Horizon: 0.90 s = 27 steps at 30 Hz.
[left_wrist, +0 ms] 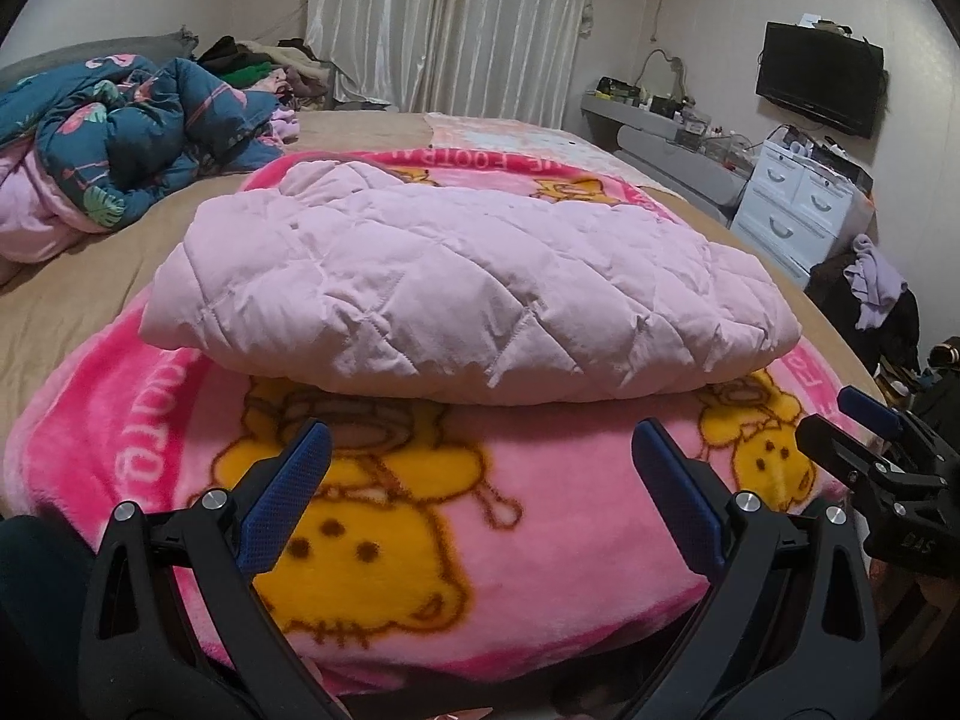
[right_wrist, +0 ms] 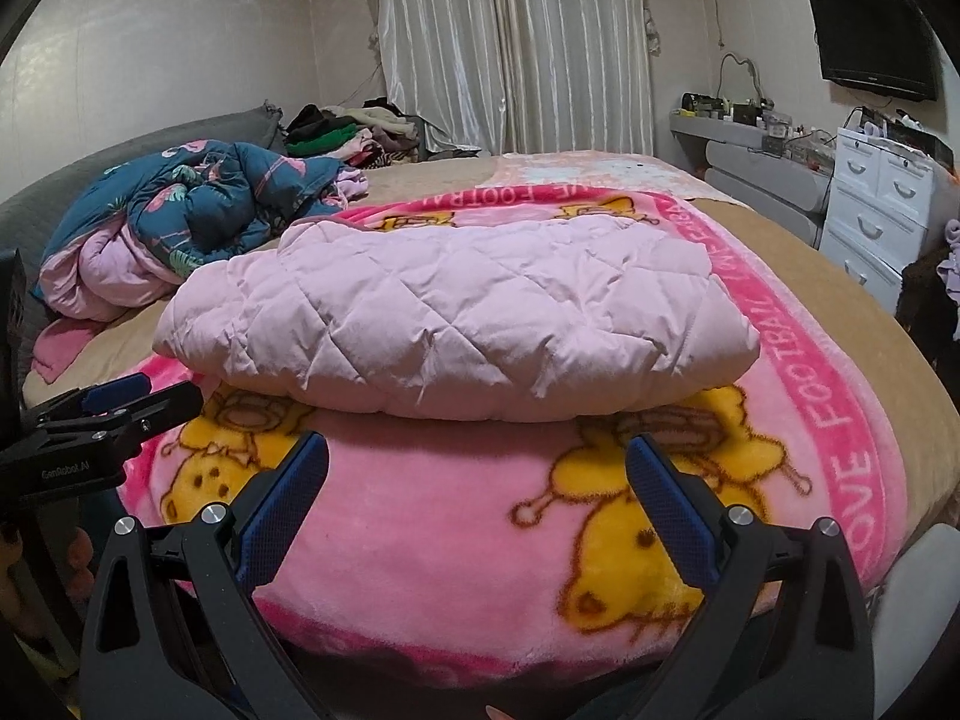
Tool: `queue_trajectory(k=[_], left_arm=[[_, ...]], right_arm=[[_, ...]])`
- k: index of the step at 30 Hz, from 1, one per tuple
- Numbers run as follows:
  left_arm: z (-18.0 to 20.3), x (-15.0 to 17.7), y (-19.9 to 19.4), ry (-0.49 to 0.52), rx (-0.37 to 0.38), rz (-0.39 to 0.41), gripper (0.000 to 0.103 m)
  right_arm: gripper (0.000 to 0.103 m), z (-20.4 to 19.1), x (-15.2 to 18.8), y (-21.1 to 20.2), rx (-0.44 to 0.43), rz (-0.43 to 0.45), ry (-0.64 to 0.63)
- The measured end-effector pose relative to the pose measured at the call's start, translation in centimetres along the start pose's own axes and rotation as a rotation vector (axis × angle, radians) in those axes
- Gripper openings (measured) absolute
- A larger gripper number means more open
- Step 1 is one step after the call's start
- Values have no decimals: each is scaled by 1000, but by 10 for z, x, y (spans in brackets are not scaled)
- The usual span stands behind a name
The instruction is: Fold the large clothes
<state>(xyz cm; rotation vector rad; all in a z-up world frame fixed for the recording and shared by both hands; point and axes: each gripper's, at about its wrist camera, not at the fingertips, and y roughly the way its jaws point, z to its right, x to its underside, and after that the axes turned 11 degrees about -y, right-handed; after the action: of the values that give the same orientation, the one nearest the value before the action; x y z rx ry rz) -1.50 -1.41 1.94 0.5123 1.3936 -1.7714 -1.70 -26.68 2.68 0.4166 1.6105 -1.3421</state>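
Left wrist view: folded pale-pink quilted jacket (left_wrist: 462, 294) straight ahead of left tongs (left_wrist: 480, 450), long axis crosswise. Right tongs (right_wrist: 477, 462) equally near. Both released, empty.

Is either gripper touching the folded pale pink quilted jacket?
Apart. Left wrist view: pink cartoon blanket shows between left gripper and the folded pale pink quilted jacket. Right wrist view: same gap before right gripper.
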Motion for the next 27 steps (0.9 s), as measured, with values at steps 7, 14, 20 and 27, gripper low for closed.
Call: queue_trajectory(k=[7,14,20,27], left_arm=[[-3,-2,-1,-1,-8,11,94],[-4,-3,-1,0,-9,12,94],[-4,-2,-2,1,-12,14,94],[-5,-3,-4,-1,-12,17,94]], right_arm=[[99,-2,0,1,-7,-4,-5],[99,-3,0,1,-6,0,-7],[99,-3,-1,1,-6,1,-9],[99,-4,-2,1,-4,4,-9]])
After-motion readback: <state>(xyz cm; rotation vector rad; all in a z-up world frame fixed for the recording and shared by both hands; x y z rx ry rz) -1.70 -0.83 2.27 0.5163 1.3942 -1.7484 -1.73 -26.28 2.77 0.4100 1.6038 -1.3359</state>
